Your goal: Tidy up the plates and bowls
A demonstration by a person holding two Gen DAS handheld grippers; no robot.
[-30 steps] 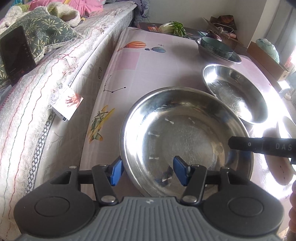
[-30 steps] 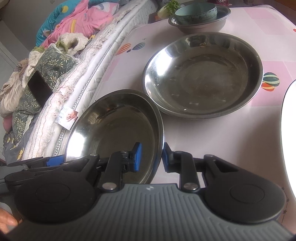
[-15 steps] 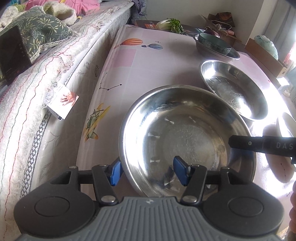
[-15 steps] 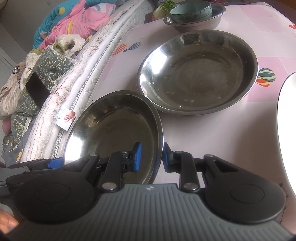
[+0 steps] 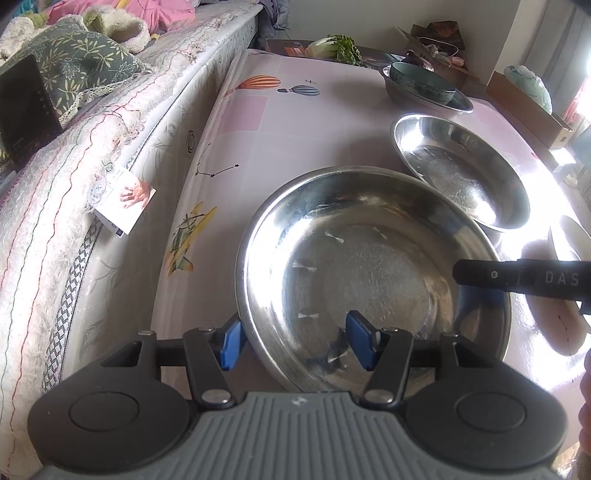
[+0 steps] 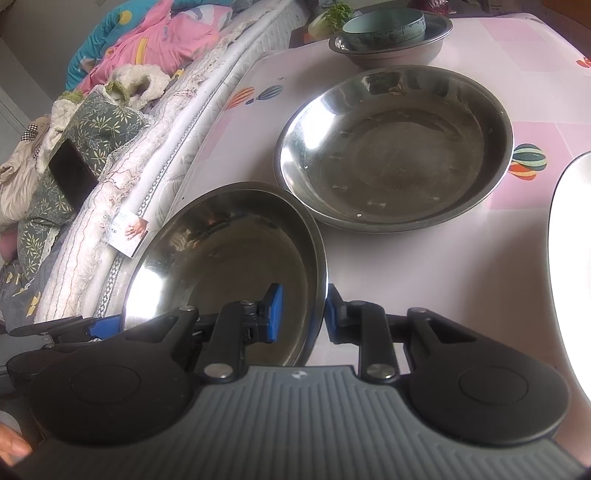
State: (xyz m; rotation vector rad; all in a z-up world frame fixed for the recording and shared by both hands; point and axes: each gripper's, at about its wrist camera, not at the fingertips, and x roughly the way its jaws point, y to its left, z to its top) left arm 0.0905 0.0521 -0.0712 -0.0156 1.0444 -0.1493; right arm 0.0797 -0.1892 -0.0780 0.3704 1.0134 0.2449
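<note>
A steel plate point(image 5: 369, 273) is held between both grippers, tilted above the table. My left gripper point(image 5: 295, 341) is shut on its near-left rim, one blue pad outside and one inside. My right gripper point(image 6: 301, 314) is shut on its right rim; the plate also shows in the right wrist view point(image 6: 225, 266). A second steel plate point(image 6: 395, 147) lies flat on the table just beyond, also in the left wrist view point(image 5: 461, 170). At the far end a teal bowl point(image 6: 384, 24) sits inside a steel basin point(image 6: 391, 48).
The table has a pink patterned cloth point(image 5: 266, 122). A bed with quilts and a dark phone point(image 6: 72, 177) runs along its left side. A white plate's edge point(image 6: 570, 258) lies at the right. Greens point(image 5: 338, 48) and boxes stand beyond the far end.
Both grippers have carried the held plate slightly forward, towards the second steel plate. The grips are unchanged.
</note>
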